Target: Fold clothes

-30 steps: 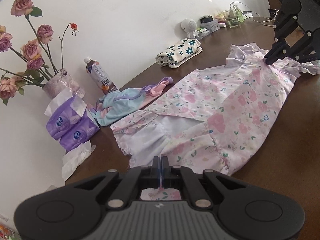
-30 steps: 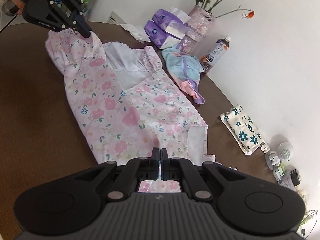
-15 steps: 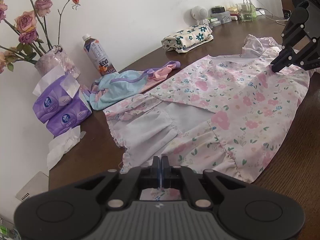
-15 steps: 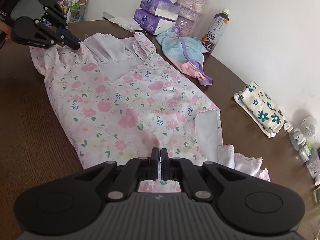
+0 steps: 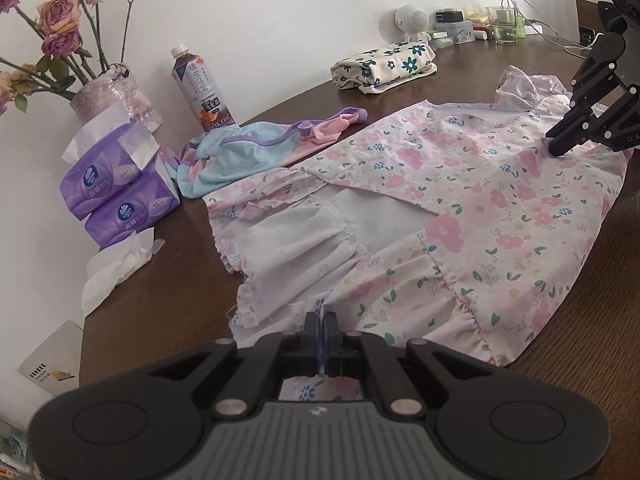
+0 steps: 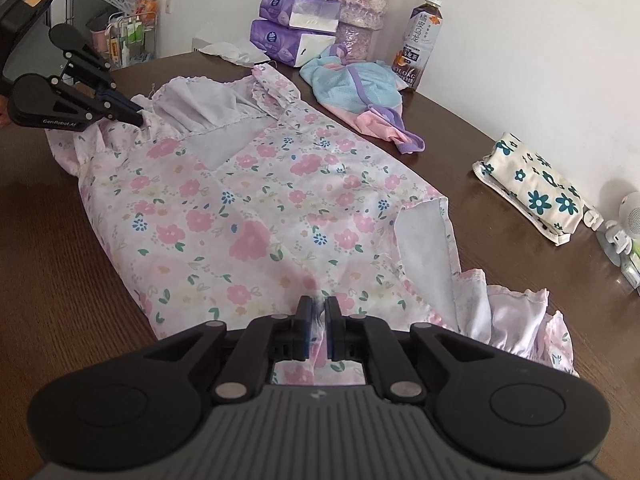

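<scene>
Both grippers are clenching the dress [image 6: 248, 216] — left gripper [image 5: 321, 322] at its 6 o'clock edge, right gripper [image 6: 318, 312] likewise — over the table [image 6: 52, 272].

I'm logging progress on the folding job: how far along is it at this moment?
Done: one garment, the cream flowered bundle, already lies folded by the wall. In hand: the pink floral dress lies lengthwise on the table, partly folded, with the left gripper and right gripper each shut on an opposite end. Left: finishing the dress folds, then the crumpled blue and pink garment.
</scene>
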